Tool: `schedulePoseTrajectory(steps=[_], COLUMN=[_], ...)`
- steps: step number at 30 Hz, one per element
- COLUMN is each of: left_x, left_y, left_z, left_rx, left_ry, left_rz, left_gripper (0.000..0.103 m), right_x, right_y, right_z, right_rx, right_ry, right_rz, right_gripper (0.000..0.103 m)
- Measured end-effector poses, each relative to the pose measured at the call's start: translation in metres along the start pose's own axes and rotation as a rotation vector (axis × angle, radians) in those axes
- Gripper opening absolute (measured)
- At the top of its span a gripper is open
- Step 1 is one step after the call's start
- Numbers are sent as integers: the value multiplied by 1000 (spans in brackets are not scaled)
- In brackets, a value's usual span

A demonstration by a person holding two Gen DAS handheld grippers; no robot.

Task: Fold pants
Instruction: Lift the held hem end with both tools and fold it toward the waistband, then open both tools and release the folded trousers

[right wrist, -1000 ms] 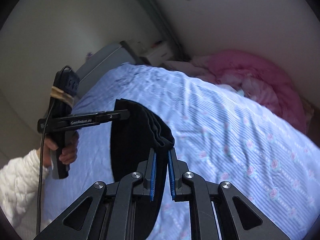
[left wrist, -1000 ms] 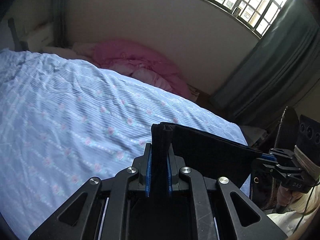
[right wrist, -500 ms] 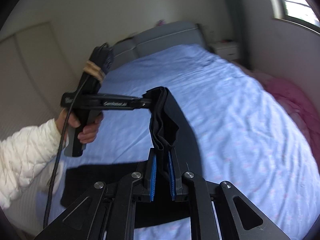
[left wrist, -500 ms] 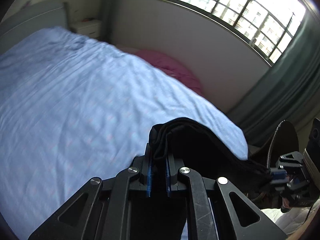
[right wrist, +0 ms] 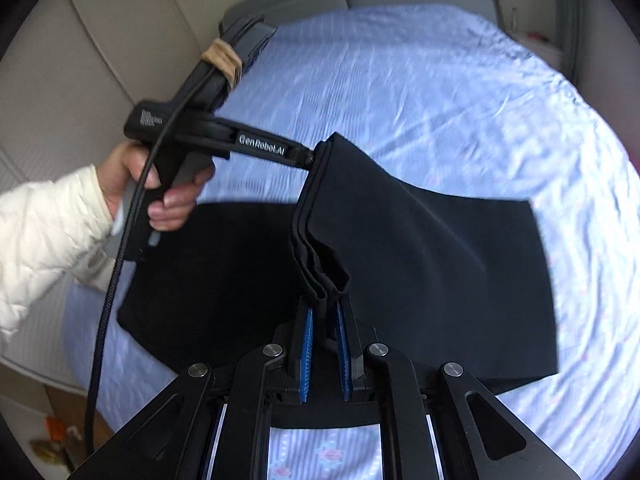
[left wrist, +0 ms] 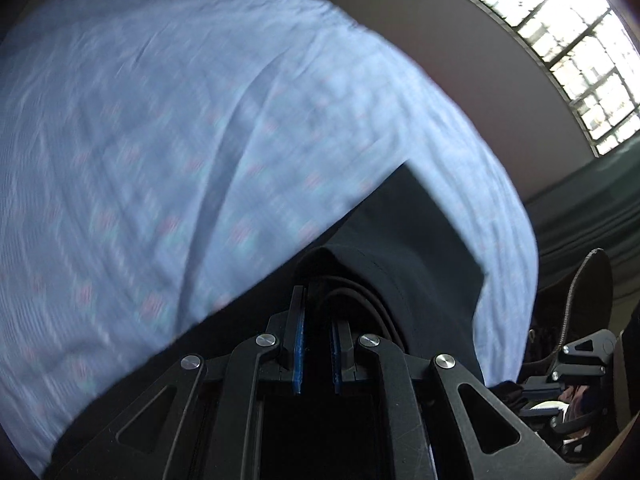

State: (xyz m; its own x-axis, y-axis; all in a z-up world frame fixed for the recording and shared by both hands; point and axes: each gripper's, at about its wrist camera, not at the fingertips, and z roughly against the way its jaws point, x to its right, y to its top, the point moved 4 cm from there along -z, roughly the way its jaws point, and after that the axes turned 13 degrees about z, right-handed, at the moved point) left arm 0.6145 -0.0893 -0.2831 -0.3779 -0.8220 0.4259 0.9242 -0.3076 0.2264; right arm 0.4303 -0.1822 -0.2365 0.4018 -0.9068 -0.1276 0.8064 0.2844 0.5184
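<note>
Swung down and over the bed since a second ago: both cameras then looked across at the wall and pink bedding, now down onto the pale blue floral-striped bed sheet point(right wrist: 460, 92), with far more of the black cloth pants point(right wrist: 432, 272) spread out below. Left hand-held gripper point(left wrist: 316, 344) clenched on a bunched, layered edge of the pants between its blue pads; right hand-held gripper point(right wrist: 323, 344) likewise clamped on a stacked fold of the same edge. Held edge stretched between the two, running from the left gripper's tip point(right wrist: 308, 156) down to the right gripper's jaws, slightly slack in the middle. From that edge, one panel draped rightward onto the sheet, another dark panel lying flat to the left near the bed's side. Probably mid-fold, the raised edge about to be laid over the part already resting on the bed; long axis of the lying cloth roughly crosswise to the right gripper's fingers, both grippers equally on the edge, neither nearer. Right wrist view gave the whole layout, the person's hand point(right wrist: 160, 188) in a white quilted sleeve on the left tool, and the grey headboard; left wrist view, badly motion-blurred, gave only cloth falling away from its jaws, a barred window point(left wrist: 568, 40) and part of the other tool low at right
</note>
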Motion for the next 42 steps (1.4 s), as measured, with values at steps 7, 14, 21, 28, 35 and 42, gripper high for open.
schedulePoseTrajectory(steps=[7,14,21,28,35,42], left_x=[-52,-59,-50,-27,-38,-46], left_y=[-32,-58,-34,-12,-15,-16], left_z=[1,9,-14,-46,-52,-23], left_rx=[-8,22,75,33,13,84], left_ry=[91,3,-97,31,66,31], left_rz=[111,234,331,200,189,240], left_gripper=[26,32,32,32,13,1], right_x=[-34,-9,4,-13,-17,-31], right_y=[-18,-25,-28,-32,-34,-20], right_z=[-33,-31,-62,-89,-114,-101], right_rx=[-138,-126,-166,-210,-258,-210], right_ry=[121,102,136,128,71,179], right_rz=[-2,-93,-143,-92,-39,-72], right_gripper=[25,35,35,35,15,2])
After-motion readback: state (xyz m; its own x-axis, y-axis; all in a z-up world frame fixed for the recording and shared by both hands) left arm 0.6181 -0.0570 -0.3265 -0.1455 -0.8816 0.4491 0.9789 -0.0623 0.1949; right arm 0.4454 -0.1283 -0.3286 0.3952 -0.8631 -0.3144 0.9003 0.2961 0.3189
